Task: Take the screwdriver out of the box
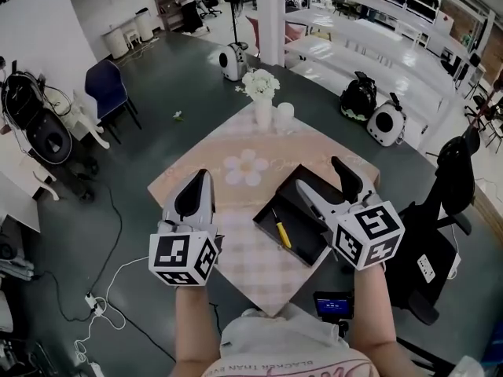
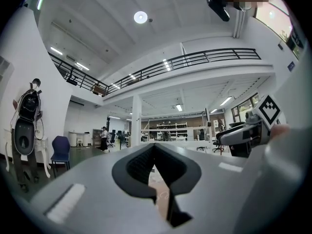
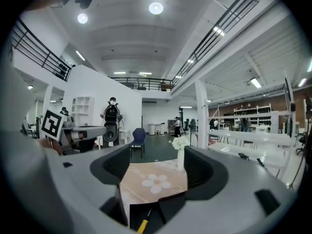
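A black open box (image 1: pixel 305 240) lies on the right half of the small table, on a peach cloth (image 1: pixel 236 144). Inside it lies a screwdriver (image 1: pixel 281 232) with a yellow handle. My right gripper (image 1: pixel 330 187) hovers over the box's right side with its jaws wide apart and nothing between them. In the right gripper view the yellow handle (image 3: pixel 142 225) shows low between the jaws of that gripper (image 3: pixel 158 167), inside the box (image 3: pixel 168 206). My left gripper (image 1: pixel 195 195) hangs over the cloth left of the box, shut and empty; in its own view its jaws (image 2: pixel 155 152) meet.
A white vase of flowers (image 1: pixel 262 100) and a white cup (image 1: pixel 284 112) stand at the table's far corner. A small black device (image 1: pixel 334 303) sits below the near edge. A black office chair (image 1: pixel 456 183) is to the right, a blue chair (image 1: pixel 106 85) far left.
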The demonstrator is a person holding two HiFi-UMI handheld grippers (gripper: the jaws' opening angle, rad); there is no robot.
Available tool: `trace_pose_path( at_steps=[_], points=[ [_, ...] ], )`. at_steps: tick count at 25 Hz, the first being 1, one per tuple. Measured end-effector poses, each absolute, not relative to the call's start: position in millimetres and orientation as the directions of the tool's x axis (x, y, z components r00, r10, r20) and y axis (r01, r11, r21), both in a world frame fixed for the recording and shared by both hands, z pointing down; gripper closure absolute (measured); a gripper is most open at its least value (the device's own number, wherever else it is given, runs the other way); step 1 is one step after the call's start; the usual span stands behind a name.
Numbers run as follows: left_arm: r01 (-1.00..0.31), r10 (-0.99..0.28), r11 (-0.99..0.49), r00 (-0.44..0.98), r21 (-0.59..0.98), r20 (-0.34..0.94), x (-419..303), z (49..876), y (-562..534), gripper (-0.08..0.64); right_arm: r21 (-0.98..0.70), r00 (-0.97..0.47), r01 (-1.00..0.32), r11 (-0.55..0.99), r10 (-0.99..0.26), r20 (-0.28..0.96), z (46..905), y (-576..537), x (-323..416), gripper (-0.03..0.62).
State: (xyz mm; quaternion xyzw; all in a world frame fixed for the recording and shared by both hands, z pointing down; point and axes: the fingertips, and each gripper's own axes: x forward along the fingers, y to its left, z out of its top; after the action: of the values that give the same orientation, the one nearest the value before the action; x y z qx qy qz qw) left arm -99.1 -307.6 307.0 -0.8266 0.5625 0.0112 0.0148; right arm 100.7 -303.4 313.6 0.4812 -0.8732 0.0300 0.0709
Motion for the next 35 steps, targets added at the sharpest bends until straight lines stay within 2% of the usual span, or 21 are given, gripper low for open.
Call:
trace_pose_path(
  at_steps=[10, 17, 27, 35],
  points=[
    [-0.918, -0.918, -0.396, 0.397, 0.021, 0.013, -107.0, 331.3, -320.2, 0.551, -0.029, -0.462, -0.87, 0.493, -0.792, 0.4, 374.8, -310.4, 90.5, 0.266],
    [-0.918, -0.915, -0.393, 0.396, 0.05, 0.077, -126.5, 359.7, -324.3, 0.551, -0.022, -0.384, -0.889, 0.458, -0.716, 0.584, 437.2, -312.0, 76.6, 0.33],
    [-0.919, -0.912, -0.384, 0.393, 0.092, 0.117, -149.3, 386.1, -329.5, 0.551, -0.109, -0.348, -0.886, 0.451, -0.489, 0.8, 545.4, -315.1, 56.9, 0.337],
    [-0.917, -0.905, -0.383, 0.397, 0.114, 0.153, -156.7, 407.3, -332.9, 0.551, -0.164, -0.315, -0.878, 0.45, -0.285, 0.905, 619.6, -310.7, 52.5, 0.344]
  ],
)
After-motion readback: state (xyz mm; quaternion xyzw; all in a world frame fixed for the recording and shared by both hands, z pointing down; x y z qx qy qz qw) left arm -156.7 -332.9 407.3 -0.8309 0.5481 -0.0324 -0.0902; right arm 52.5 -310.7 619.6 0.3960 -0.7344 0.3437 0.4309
